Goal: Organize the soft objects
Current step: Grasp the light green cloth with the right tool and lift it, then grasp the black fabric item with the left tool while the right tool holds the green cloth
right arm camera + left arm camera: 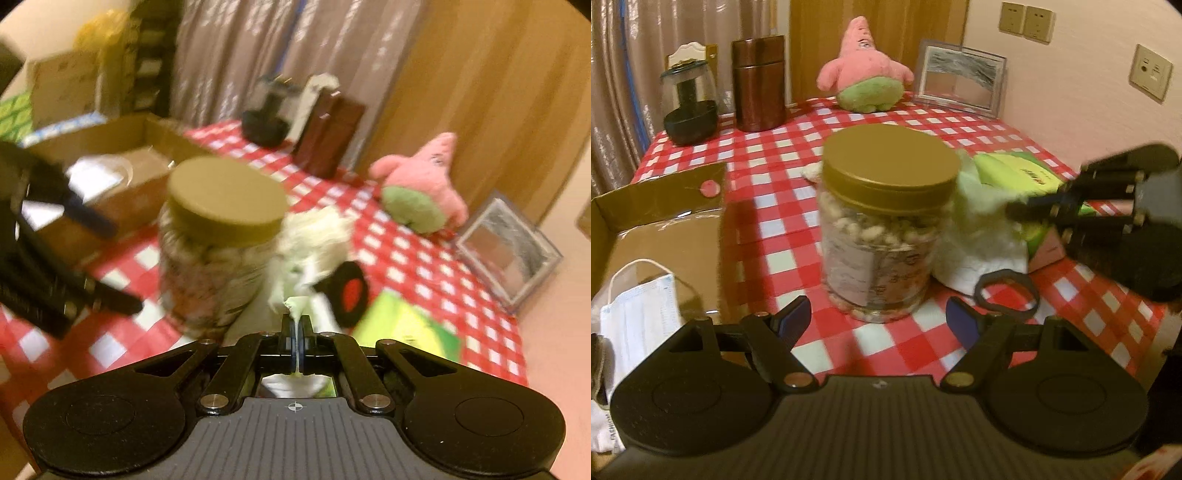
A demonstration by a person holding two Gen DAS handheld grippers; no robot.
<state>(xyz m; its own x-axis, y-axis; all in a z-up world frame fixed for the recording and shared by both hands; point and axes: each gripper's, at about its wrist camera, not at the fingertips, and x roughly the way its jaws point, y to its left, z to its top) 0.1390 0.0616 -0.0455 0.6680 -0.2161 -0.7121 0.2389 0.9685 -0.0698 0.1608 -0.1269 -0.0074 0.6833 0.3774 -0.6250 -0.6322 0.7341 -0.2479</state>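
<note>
A white fluffy plush (975, 229) lies right of a gold-lidded jar of nuts (886, 221) on the checked table. My right gripper (295, 323) is shut on the plush (314, 240), pinching its pale fabric; it also shows in the left wrist view (1015, 210) at the plush's right side. My left gripper (879, 317) is open and empty, just in front of the jar. A pink and green star plush (866, 70) sits upright at the table's back. A cardboard box (661, 221) at the left holds a face mask (639, 310).
A green packet (1030, 177) lies behind the white plush. A black ring (1006, 295) lies by the jar. A brown canister (759, 83), a dark glass appliance (689, 107) and a picture frame (960, 77) stand along the back edge.
</note>
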